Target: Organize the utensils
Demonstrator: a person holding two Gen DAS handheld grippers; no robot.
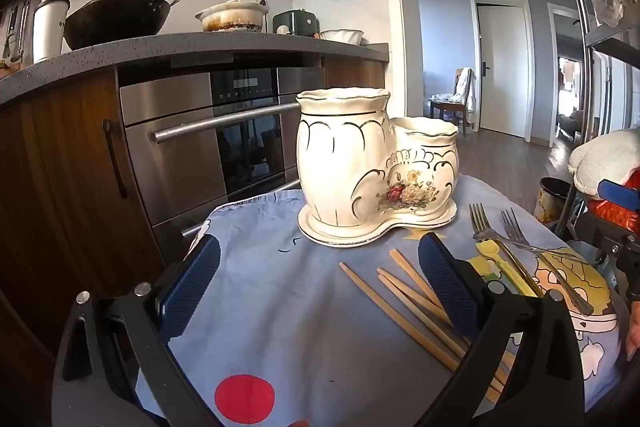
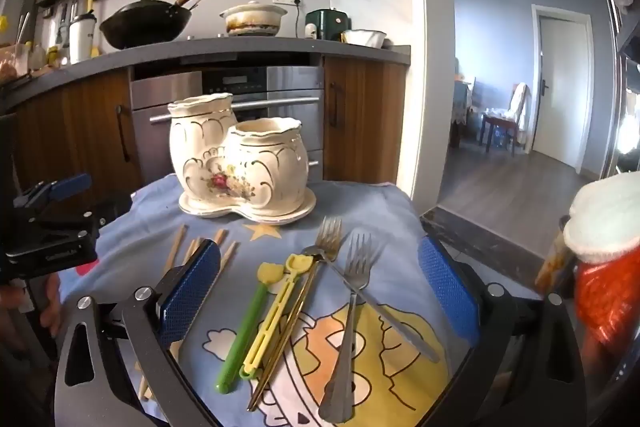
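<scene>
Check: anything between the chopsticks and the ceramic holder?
Nothing: only bare blue cloth lies between the chopsticks and the ceramic holder, clearest in the left wrist view.

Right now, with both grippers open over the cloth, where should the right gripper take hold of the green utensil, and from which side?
Probably mid-handle on the green utensil, coming down from above with the right gripper across the shaft. It lies flat on the cloth, its left flank free. The yellow utensil sits close on its right, so one finger must slip between them.

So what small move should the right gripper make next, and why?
Probably lower the open right gripper onto the nearer fork: it lies loose on the cloth between the jaws, and the ceramic holder looks empty.
</scene>
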